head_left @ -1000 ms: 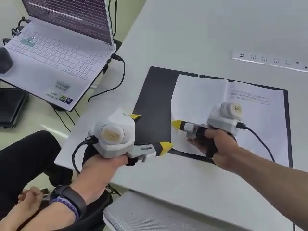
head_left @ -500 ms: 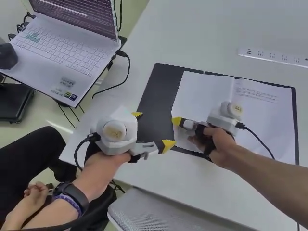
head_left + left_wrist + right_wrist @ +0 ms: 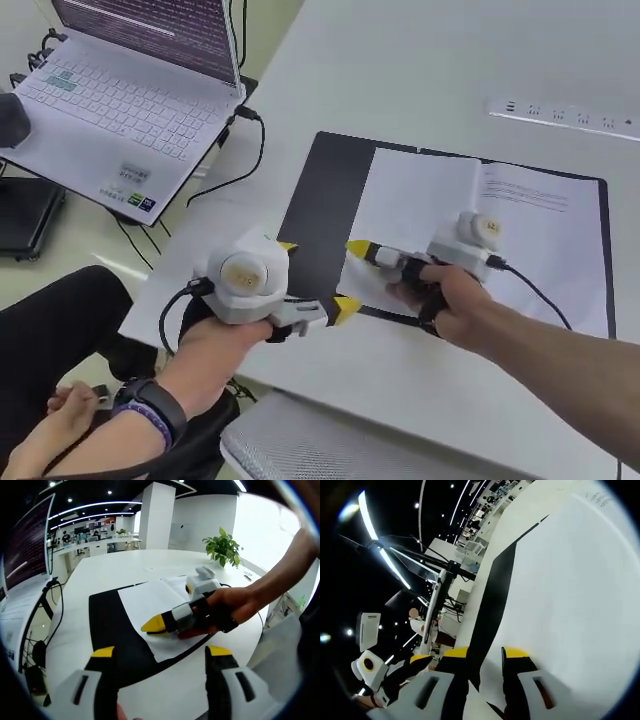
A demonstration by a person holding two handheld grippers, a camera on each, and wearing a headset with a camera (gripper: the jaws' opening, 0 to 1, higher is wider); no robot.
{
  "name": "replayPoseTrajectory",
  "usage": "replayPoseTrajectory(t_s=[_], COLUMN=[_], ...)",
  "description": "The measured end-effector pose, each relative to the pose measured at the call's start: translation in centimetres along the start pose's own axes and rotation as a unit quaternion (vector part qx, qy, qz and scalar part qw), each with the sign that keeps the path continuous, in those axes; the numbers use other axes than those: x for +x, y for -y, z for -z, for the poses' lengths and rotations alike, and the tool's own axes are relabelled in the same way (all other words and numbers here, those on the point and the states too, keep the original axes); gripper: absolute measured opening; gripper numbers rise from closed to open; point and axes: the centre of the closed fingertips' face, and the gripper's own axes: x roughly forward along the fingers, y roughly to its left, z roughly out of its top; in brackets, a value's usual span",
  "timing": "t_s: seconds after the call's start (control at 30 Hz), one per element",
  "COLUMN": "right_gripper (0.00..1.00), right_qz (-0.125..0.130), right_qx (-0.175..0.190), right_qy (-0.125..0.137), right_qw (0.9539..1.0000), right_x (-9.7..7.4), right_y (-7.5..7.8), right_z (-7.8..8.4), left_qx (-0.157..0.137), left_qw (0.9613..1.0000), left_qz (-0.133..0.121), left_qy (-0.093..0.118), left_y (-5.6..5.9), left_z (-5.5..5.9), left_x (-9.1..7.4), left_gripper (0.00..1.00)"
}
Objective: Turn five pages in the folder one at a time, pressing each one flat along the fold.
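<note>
**Item: folder** [image 3: 318, 200] — thin black cover, matte, lying open and flat on the smooth white table [image 3: 420, 70], close to its near edge. It holds white printed sheets, sleek and limp. The left-hand page [image 3: 420, 205] meets the others at a straight fold, and its free edge lies over the black cover.

**Right gripper** [image 3: 358, 249]: set low at that page's near left edge, jaws drawn almost together. Whether paper sits between them cannot be told.

**Left gripper** [image 3: 315, 276]: jaws wide apart, holding nothing, just off the folder's near corner.

**Risks, as judged:**
- Hard plastic jaws dragged along thin paper could crease or tear the edge.
- Two sheets might lift as one, spoiling the count.
- The light folder may skid on the slick tabletop — nothing pins it down.
</note>
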Motion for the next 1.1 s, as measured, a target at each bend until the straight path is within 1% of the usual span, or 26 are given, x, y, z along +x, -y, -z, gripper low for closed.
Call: replayPoseTrajectory(t_s=[0.07,0.13,0.2,0.27,0.37,0.5,0.67,0.7,0.8,0.9,0.93,1.0,1.1], right_gripper=[0.28,0.29,0.29,0.29,0.27,0.27,0.27,0.27,0.27,0.26,0.26,0.25,0.24], right_qz=[-0.006,-0.011,-0.017,-0.027,-0.033,-0.032,-0.026,-0.024,-0.020,-0.013,-0.009,-0.005,-0.001], right_qx=[-0.001,-0.009,-0.010,-0.008,-0.014,-0.022,-0.031,-0.032,-0.034,-0.038,-0.038,-0.035,-0.029], right_qy=[-0.003,-0.009,-0.008,-0.001,0.009,0.025,0.038,0.040,0.045,0.047,0.048,0.053,0.060], right_qw=[1.0000,0.9999,0.9998,0.9996,0.9993,0.9989,0.9984,0.9984,0.9982,0.9981,0.9981,0.9980,0.9978], right_x=[-0.1,-0.4,-0.6,-1.0,-1.5,-2.5,-3.9,-4.2,-5.1,-6.0,-6.3,-6.8,-7.7], right_y=[-0.3,-0.6,-0.9,-1.3,-1.5,-1.4,-1.1,-1.0,-0.5,0.0,0.3,0.8,1.5], right_z=[0.1,0.3,0.1,-0.4,-1.4,-3.0,-4.4,-4.6,-5.0,-5.2,-5.2,-5.5,-5.7], left_qx=[0.002,0.002,0.004,0.004,0.008,0.016,0.025,0.031,0.033,0.040,0.038,0.040,0.036], left_qw=[1.0000,1.0000,1.0000,1.0000,0.9999,0.9997,0.9993,0.9991,0.9988,0.9981,0.9979,0.9975,0.9970], left_qz=[0.001,0.001,0.001,0.003,0.006,0.016,0.023,0.024,0.031,0.038,0.040,0.039,0.040], left_qy=[-0.003,-0.003,-0.005,-0.007,-0.009,-0.013,-0.014,-0.017,-0.019,-0.027,-0.035,-0.045,-0.056], left_y=[-0.1,-0.2,-0.3,-0.4,-0.3,-0.1,-0.1,0.0,0.2,0.3,0.3,0.3,0.3], left_z=[0.1,0.0,0.0,0.0,-0.1,-0.1,-0.6,-0.6,-0.7,-0.4,0.0,0.5,1.3], left_x=[0.1,0.3,0.6,1.0,1.5,2.4,3.6,3.9,4.8,5.8,6.2,6.9,7.7], left_gripper=[0.68,0.66,0.65,0.64,0.61,0.54,0.48,0.46,0.42,0.33,0.29,0.23,0.19])
